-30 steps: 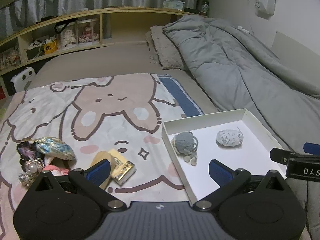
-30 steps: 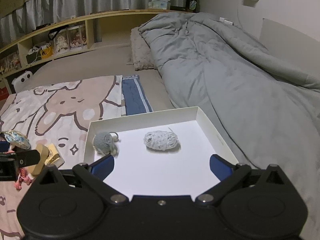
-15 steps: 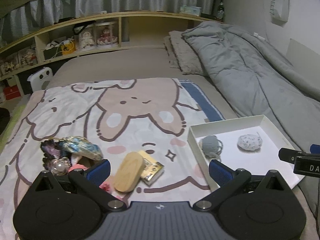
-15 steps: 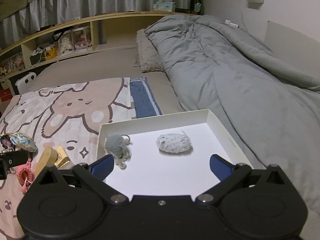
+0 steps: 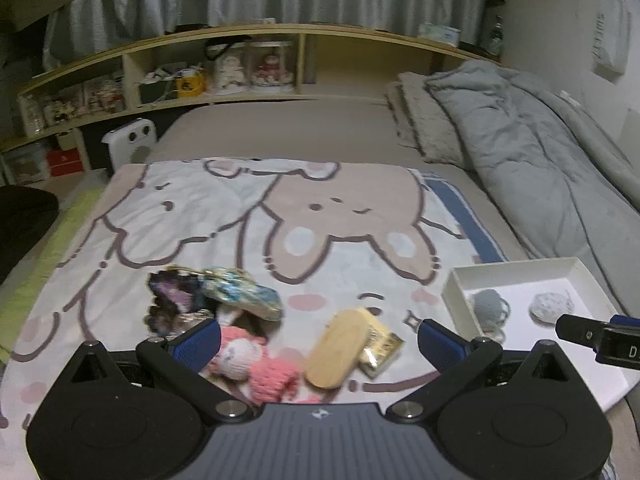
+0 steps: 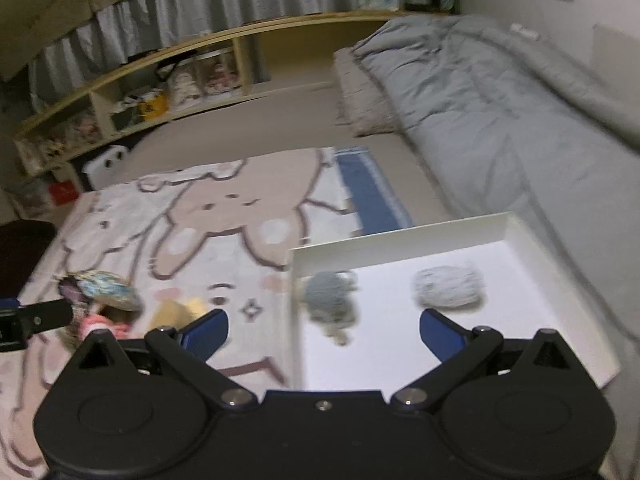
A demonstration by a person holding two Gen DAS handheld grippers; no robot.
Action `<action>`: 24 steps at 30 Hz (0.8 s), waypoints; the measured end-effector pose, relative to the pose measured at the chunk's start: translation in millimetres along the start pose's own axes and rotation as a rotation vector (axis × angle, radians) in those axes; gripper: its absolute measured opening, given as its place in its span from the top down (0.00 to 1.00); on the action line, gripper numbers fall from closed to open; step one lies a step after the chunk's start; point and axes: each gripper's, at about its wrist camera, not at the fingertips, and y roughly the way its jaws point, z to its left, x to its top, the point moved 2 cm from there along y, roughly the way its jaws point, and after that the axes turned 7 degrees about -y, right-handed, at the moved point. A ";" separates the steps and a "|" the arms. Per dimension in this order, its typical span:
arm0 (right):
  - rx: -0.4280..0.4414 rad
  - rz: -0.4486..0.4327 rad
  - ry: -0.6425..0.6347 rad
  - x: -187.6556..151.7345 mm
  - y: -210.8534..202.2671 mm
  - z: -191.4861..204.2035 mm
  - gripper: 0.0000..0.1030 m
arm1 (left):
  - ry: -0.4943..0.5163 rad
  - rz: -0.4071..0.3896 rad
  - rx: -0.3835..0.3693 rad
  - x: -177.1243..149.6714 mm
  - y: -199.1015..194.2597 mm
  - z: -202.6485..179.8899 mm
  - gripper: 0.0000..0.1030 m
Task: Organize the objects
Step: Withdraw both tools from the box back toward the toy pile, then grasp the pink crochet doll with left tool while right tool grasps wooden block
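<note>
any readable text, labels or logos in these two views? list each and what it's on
"D": white letter on the black body of the right gripper, cut off by the picture edge; the rest is out of view.
White bag on the wall: vertical print, too blurred to read.
Gold packet on the blanket: markings too small to read.
Yellow thing on the shelf: dark mark, unreadable.
Right wrist view: nothing legible, motion blur.

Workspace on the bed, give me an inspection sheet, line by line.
Surface: cartoon blanket spread on the bed.
Job's things: white tray holds a grey yarn ball and a pale yarn ball; pink knitted toy, wooden case, gold packet and shiny pouch lie on the blanket.
Clutter: nothing seen.
Grippers: left gripper and right gripper, jaws open, empty.
Cables: nothing seen.
Surroundings: grey duvet, shelf.
</note>
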 end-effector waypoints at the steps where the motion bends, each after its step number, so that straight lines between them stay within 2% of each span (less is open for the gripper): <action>1: 0.006 0.000 -0.001 0.9 3.2 4.1 0.00 | -0.005 -0.003 0.008 0.7 0.3 4.7 0.00; 7: 0.056 -0.012 -0.022 5.1 17.1 28.2 0.00 | -0.027 -0.028 0.058 1.8 0.5 28.2 0.00; 11: 0.057 -0.049 -0.052 6.4 25.1 42.2 0.00 | -0.067 -0.041 0.061 -1.4 2.9 42.8 0.00; 16: 0.089 -0.102 -0.187 5.0 38.1 65.0 0.00 | -0.085 -0.038 0.098 -8.1 10.7 56.8 0.00; 20: 0.131 -0.135 -0.296 0.6 48.3 85.1 0.00 | -0.154 -0.021 0.089 -14.1 17.6 71.2 0.00; 24: 0.125 -0.187 -0.456 -9.1 57.2 106.6 0.00 | -0.190 -0.002 0.105 -16.9 25.8 76.4 0.04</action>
